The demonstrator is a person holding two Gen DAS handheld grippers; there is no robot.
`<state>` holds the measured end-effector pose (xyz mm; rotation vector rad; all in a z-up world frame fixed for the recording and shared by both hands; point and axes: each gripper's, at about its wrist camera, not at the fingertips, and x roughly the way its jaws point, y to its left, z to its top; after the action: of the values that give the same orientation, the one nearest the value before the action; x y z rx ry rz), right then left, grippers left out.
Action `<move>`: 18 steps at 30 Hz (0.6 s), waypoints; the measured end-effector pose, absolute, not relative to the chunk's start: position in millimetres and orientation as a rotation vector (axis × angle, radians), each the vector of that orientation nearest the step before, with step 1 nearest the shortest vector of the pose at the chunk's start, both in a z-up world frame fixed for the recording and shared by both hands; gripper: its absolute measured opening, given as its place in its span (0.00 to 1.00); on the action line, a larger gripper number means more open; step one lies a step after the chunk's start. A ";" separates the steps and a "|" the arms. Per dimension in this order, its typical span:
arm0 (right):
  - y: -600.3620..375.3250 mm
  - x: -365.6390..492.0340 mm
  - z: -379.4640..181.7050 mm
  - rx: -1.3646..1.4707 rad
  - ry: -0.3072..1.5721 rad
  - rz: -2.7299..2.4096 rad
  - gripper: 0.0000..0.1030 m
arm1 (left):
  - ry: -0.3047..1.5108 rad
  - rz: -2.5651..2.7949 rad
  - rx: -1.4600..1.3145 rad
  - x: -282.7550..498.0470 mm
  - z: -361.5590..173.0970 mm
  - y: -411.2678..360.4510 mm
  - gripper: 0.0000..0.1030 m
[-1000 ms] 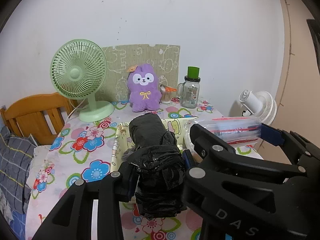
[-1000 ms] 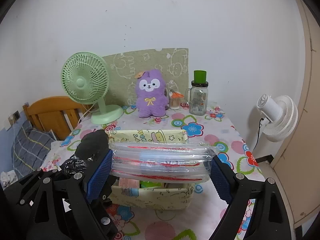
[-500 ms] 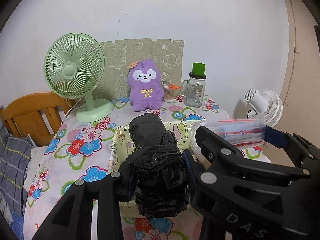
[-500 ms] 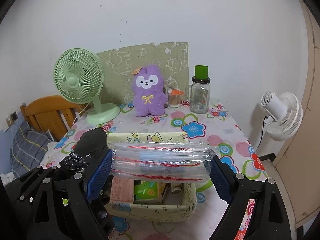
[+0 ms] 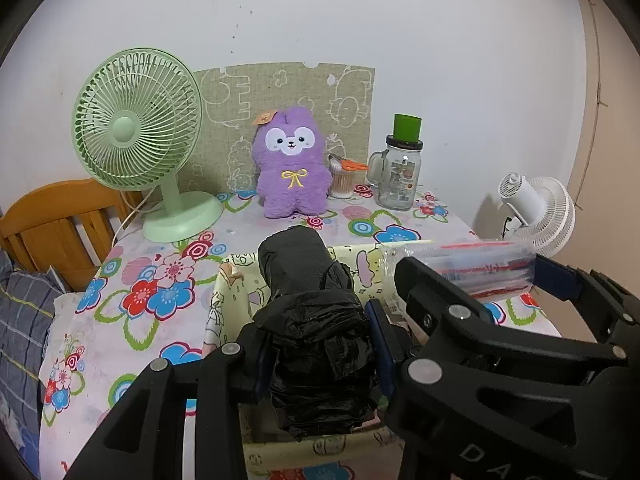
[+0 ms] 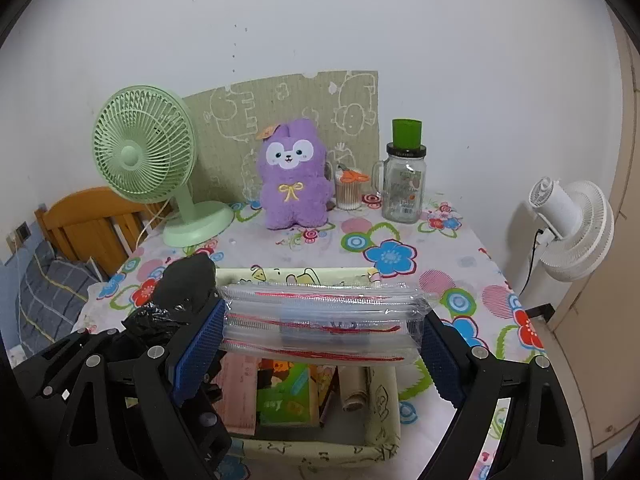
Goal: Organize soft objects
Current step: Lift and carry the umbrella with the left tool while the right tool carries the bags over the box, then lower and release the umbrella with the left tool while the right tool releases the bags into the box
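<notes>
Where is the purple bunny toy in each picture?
Left wrist view: the purple bunny toy sits at the back of the table, just above the picture's middle.
Right wrist view: the toy is again at the back, near the middle.
Shared landmark: the green fan stands to its left in both.

Two soft bundles above the storage bin

A crumpled black plastic-bag roll (image 5: 316,320) and a clear red-striped zip-bag pack (image 6: 320,324) sit side by side over the yellow cartoon-print fabric bin (image 6: 384,400).

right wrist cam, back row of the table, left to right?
green fan → purple plush → swab cup → glass jar → white fan, off the table edge.
</notes>
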<state>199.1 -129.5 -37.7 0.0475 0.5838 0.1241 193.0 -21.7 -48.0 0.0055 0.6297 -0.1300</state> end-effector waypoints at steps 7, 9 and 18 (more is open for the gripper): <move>-123.6 208.0 -42.9 0.042 0.592 0.137 0.89 | 0.652 -0.120 0.003 205.7 -55.8 -18.2 0.42; -122.1 210.1 -43.8 0.040 0.593 0.142 0.89 | 0.667 -0.116 0.001 209.0 -58.5 -17.8 0.45; -119.1 217.5 -47.0 0.043 0.599 0.139 0.90 | 0.650 -0.098 -0.004 207.2 -59.9 -12.1 0.76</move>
<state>217.5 -119.1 -47.0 0.0434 0.5990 0.1392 207.2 -12.1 -59.9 -0.0038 0.6500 -0.0984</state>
